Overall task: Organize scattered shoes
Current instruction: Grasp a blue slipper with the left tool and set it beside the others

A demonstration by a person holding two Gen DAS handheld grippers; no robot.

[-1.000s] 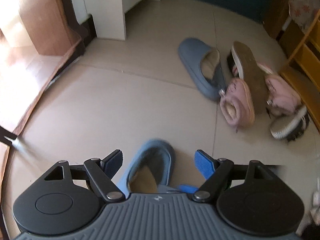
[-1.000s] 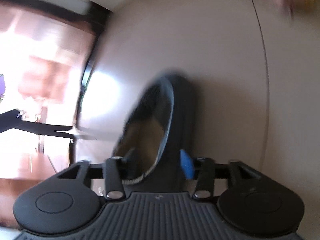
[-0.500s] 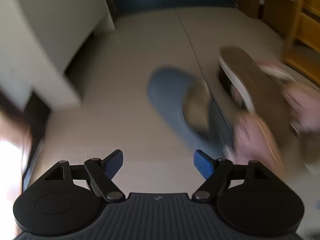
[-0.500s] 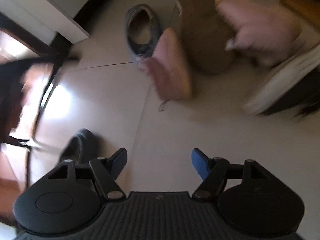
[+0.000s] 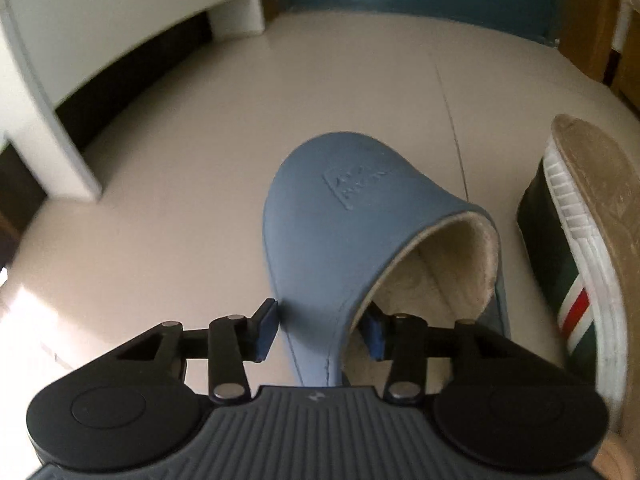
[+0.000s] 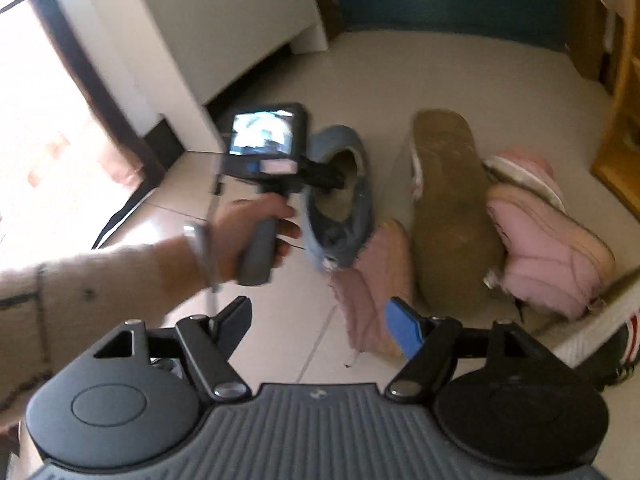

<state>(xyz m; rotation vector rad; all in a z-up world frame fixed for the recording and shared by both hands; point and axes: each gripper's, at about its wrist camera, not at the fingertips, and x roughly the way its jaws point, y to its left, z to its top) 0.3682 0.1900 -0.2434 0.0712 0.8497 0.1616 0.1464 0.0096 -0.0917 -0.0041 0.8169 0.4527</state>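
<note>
A blue slipper (image 5: 352,232) lies on the beige floor. My left gripper (image 5: 320,326) straddles its left side wall: one blue pad is outside, the other inside the fleece-lined opening. The jaws are half closed, with a small gap at the outer pad. In the right wrist view the left gripper (image 6: 320,174) reaches into the same slipper (image 6: 340,184). My right gripper (image 6: 320,326) is open and empty, above the floor in front of a pink shoe (image 6: 376,288).
A green sneaker with a white sole (image 5: 576,248) lies on its side right of the slipper. A second pink shoe (image 6: 548,240) and an overturned sole (image 6: 448,200) lie in the pile. A white cabinet (image 6: 224,28) stands left, a wooden shelf (image 6: 624,120) right.
My left gripper moved forward to the far blue slipper and narrowed around its side wall. My right gripper let go of the other blue slipper, opened and swung toward the pile.
</note>
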